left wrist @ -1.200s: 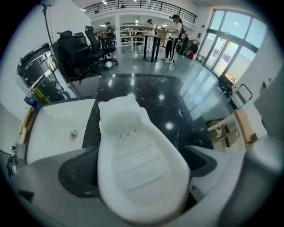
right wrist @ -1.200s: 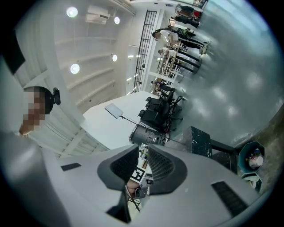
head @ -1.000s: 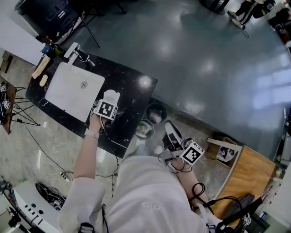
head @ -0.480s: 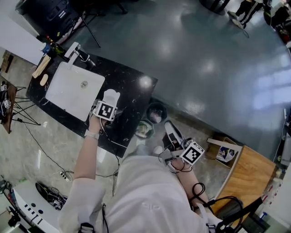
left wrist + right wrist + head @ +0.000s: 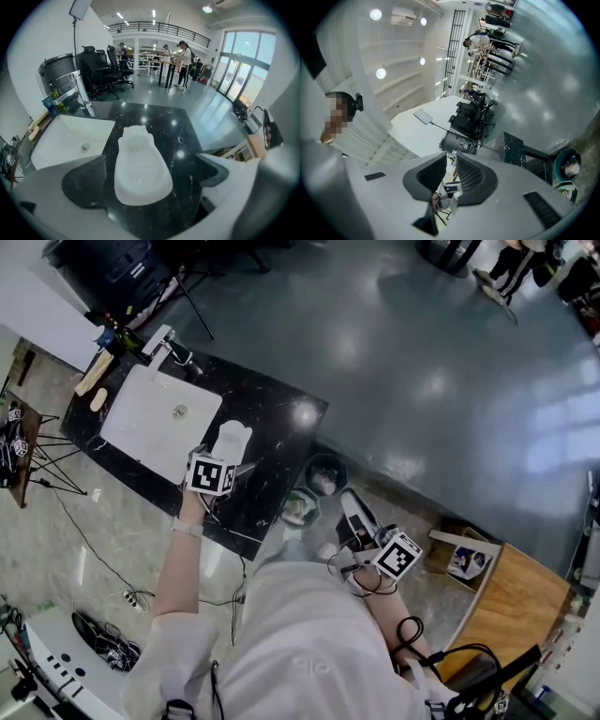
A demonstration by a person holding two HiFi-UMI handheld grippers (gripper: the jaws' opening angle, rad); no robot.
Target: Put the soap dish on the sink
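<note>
Release step. The soap dish [image 5: 140,164] lay on the black tabletop [image 5: 185,129] just beside the sink [image 5: 56,140], untouched between the wide-open left tongs [image 5: 152,171]. The right tongs [image 5: 451,176] were closed and empty. Next, probably: lift the left tongs clear without nudging the dish.

Left arm [image 5: 176,568] stretched forward, left gripper [image 5: 223,457] with jaws wide apart, clamping nothing, right arm [image 5: 398,620] bent by the torso, right gripper [image 5: 354,521] with jaws nearly together, empty
</note>
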